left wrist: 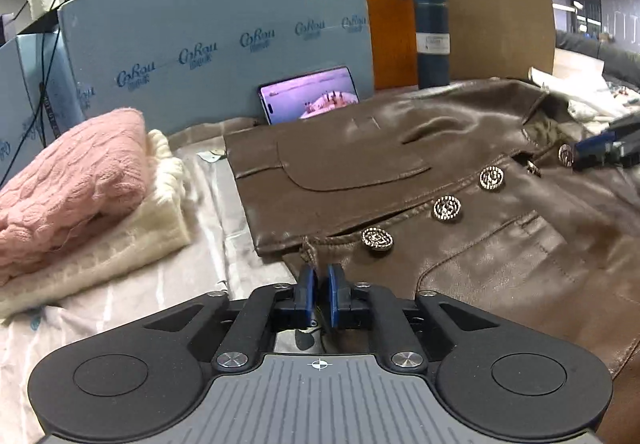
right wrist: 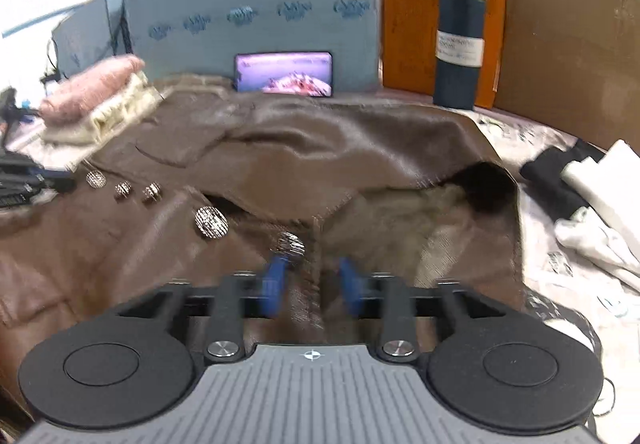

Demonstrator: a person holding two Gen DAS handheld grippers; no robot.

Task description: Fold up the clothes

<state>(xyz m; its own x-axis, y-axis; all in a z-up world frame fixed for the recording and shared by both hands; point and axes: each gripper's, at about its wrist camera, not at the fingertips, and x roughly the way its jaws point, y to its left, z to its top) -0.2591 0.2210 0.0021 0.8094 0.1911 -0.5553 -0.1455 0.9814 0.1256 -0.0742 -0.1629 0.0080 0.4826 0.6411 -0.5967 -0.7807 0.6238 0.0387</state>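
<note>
A brown leather jacket (left wrist: 400,172) with silver buttons (left wrist: 447,208) lies spread on the table; it also shows in the right wrist view (right wrist: 320,148), blurred. My left gripper (left wrist: 319,298) is shut at the jacket's lower hem edge, its blue pads nearly touching; whether leather is pinched between them I cannot tell. My right gripper (right wrist: 314,286) is open, its blue fingers (right wrist: 274,286) straddling the jacket's front edge near a button (right wrist: 292,244). The right gripper also shows at the right edge of the left wrist view (left wrist: 608,150).
A folded pink sweater (left wrist: 76,184) lies on a folded cream sweater (left wrist: 132,240) at the left. A phone (left wrist: 308,94) leans on a blue board (left wrist: 216,32). A dark blue flask (left wrist: 432,32) stands by cardboard. White and black clothes (right wrist: 592,204) lie at the right.
</note>
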